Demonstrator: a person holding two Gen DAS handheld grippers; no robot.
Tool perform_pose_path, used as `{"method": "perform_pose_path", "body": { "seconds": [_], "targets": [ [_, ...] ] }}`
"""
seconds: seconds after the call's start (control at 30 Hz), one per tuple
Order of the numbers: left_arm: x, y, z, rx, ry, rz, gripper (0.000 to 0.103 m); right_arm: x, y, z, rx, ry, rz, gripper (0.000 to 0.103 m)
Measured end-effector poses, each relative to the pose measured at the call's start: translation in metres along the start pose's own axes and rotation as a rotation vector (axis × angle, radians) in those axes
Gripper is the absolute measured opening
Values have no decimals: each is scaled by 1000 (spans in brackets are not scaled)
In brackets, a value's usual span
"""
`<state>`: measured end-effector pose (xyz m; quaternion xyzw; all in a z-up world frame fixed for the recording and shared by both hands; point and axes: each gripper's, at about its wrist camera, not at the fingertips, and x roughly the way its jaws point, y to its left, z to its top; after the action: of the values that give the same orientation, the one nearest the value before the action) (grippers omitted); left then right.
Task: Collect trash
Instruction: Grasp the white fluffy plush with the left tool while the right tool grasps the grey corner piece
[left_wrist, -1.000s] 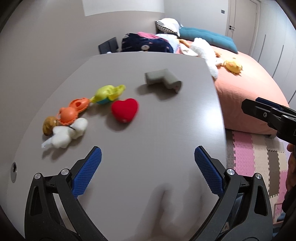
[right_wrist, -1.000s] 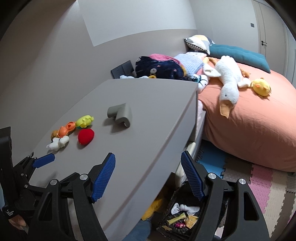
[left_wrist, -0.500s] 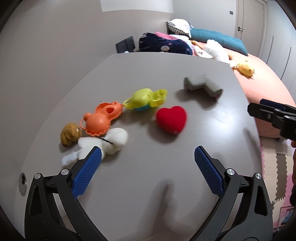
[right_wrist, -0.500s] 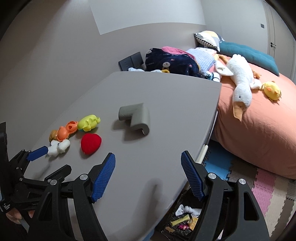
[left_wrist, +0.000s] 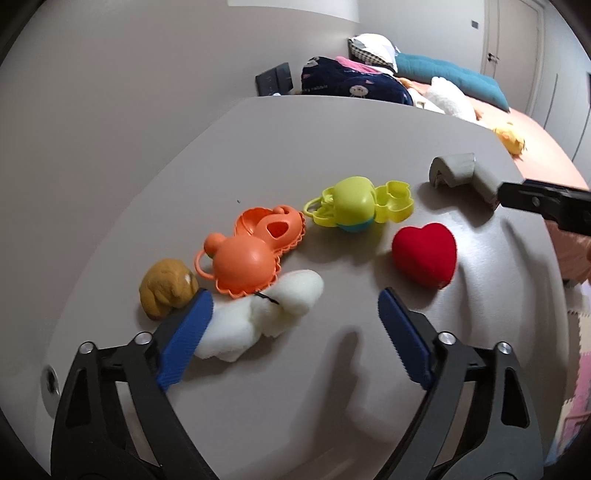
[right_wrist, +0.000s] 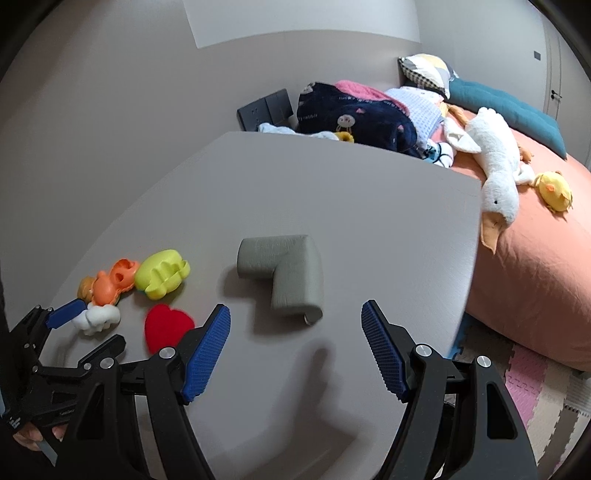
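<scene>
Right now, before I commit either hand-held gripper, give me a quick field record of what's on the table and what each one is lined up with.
surface: grey table
items: brown plush; white plush; orange plastic toy; yellow-green plastic toy; red heart; grey L-shaped corner guard
left hand-held gripper: open, holding nothing, left finger beside the white plush
right hand-held gripper: open, holding nothing, corner guard just ahead of its fingers
beyond table: bed with a white goose plush
</scene>
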<state>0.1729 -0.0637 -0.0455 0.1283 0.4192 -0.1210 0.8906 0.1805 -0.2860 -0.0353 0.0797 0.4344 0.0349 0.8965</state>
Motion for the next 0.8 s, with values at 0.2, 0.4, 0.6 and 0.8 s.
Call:
{"method": "perform_pose_path", "body": {
  "seconds": [0.2,0.4,0.6,0.8],
  "targets": [
    [9,5,1,54,16,13,71,20,8,9,-25,19,-16,74],
    [13,15,0,56,27,-6,54,35,14,13,-62,38,-31,64],
    [10,15,-2,43,34,-37,41,39,15,12,-86,54,-22,39],
    [6,12,-3,17,46,-22,31,32,12,6,-69,54,-1,36]
  ]
}}
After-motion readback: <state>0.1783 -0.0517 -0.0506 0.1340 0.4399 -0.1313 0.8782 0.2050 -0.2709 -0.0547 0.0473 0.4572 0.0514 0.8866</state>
